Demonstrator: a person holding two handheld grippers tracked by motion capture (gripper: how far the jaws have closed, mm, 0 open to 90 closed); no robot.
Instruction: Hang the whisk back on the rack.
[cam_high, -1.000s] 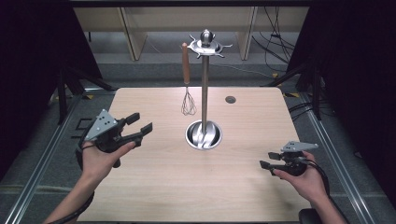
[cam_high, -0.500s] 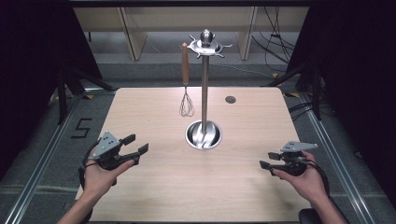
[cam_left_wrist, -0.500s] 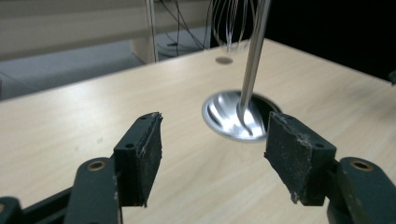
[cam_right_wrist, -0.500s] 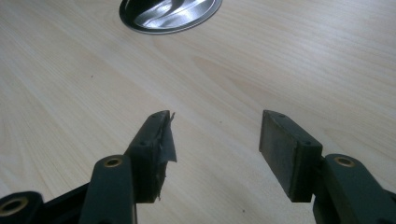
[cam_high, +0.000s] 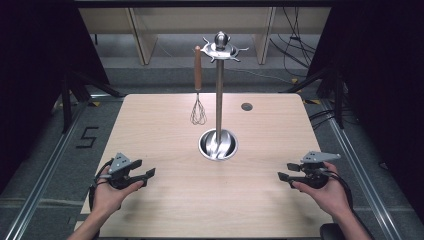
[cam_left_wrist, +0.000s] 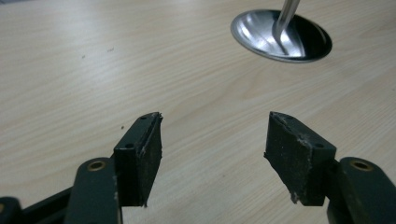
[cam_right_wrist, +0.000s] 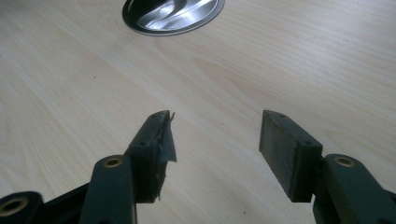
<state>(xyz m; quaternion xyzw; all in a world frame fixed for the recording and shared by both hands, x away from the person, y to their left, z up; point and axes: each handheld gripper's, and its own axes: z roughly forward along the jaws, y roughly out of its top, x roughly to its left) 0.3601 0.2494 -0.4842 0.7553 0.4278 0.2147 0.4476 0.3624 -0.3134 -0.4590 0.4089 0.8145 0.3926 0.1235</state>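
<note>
The left hand-held gripper (cam_high: 147, 174) rests low over the near-left part of the wooden bench (cam_high: 165, 150), its jaws spread with bare wood between them, gripping nothing. The right hand-held gripper (cam_high: 284, 177) sits at the near-right edge, likewise spread and empty; both point inward toward the middle of the bench. In the left gripper view the pads (cam_left_wrist: 152, 144) stand wide apart, with the round steel base (cam_left_wrist: 261, 35) of the utensil stand ahead and to the right. In the right gripper view the same base (cam_right_wrist: 173, 14) lies ahead and to the left. The stand (cam_high: 219, 100) rises upright from the bench centre, well apart from both grippers. A whisk (cam_high: 198, 97) with a wooden handle hangs from the stand's top ring (cam_high: 221, 48), wires downward, just left of the pole, its tip above the bench
</note>
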